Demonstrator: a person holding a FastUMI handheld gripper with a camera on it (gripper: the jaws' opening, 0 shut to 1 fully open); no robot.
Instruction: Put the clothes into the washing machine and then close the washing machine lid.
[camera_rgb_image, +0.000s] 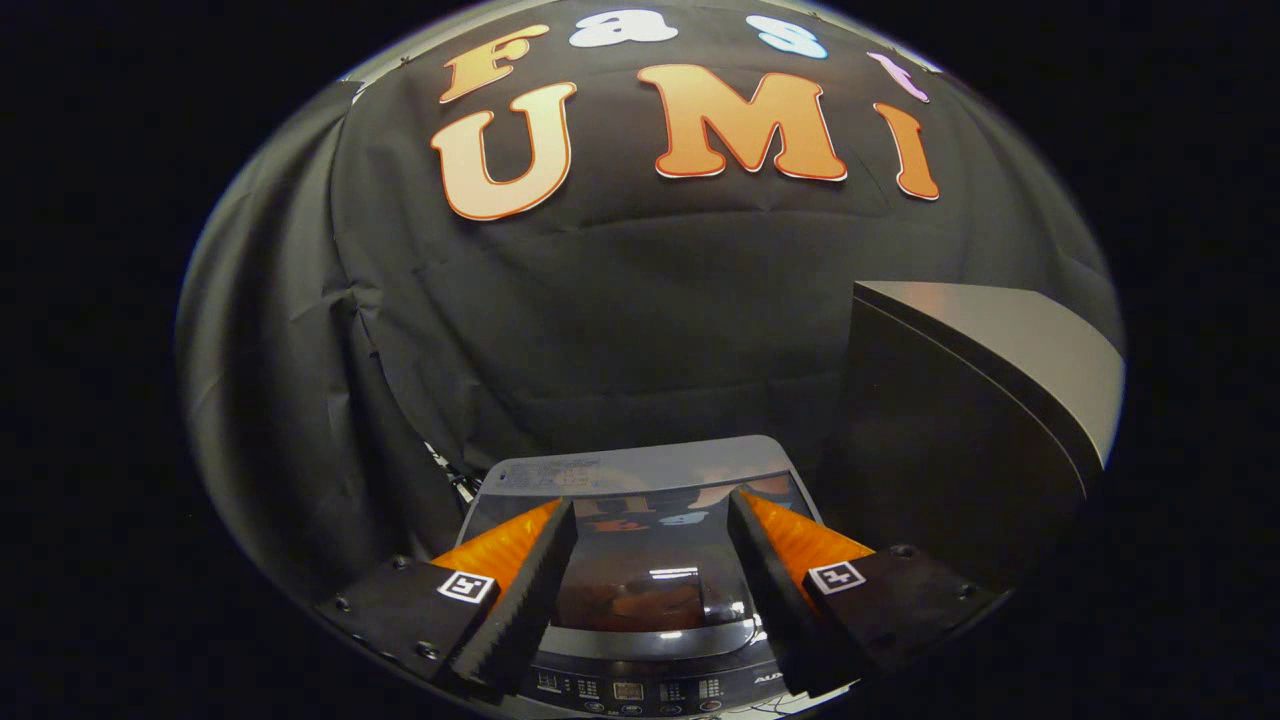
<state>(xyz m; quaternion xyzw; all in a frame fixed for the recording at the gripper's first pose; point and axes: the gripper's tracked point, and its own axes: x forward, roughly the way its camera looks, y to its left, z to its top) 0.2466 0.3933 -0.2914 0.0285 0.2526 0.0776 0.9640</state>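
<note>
The tongs (650, 520) gape wide with nothing between them, hovering over the small grey washing machine (640, 470), whose glossy dark glass lid (650, 590) lies shut.

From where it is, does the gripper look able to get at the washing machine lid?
Probably yes. The gripper hangs open and empty right above the washing machine lid, which lies flat and shut between and just ahead of the jaws, and nothing lies between them. The grey cabinet stands off to the side.
</note>
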